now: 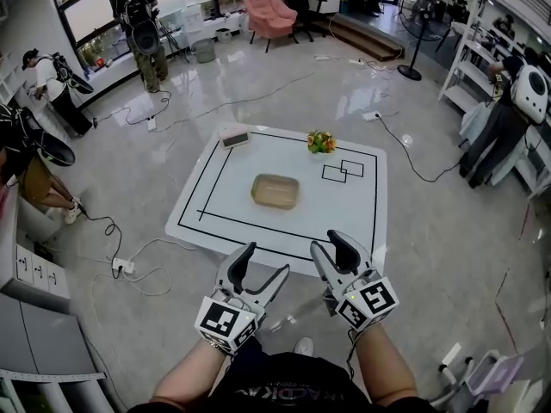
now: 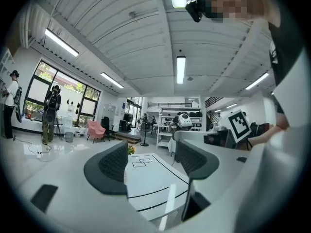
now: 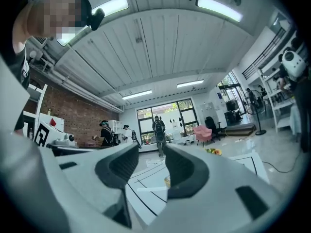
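Left gripper and right gripper: jaws apart, empty. Tray sits at your 12 o'clock; a one-sided nudge could skate it across the slick table.

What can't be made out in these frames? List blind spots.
- Tan tray, head view: too small to tell its contents; right gripper view: a jaw covers most of it.
- Colourful bunch, head view: too small to tell fruit from flowers; left gripper view: mostly behind a jaw.
- Small box, head view: too small to identify.
- Table near edge, head view: partly behind left gripper and right gripper.
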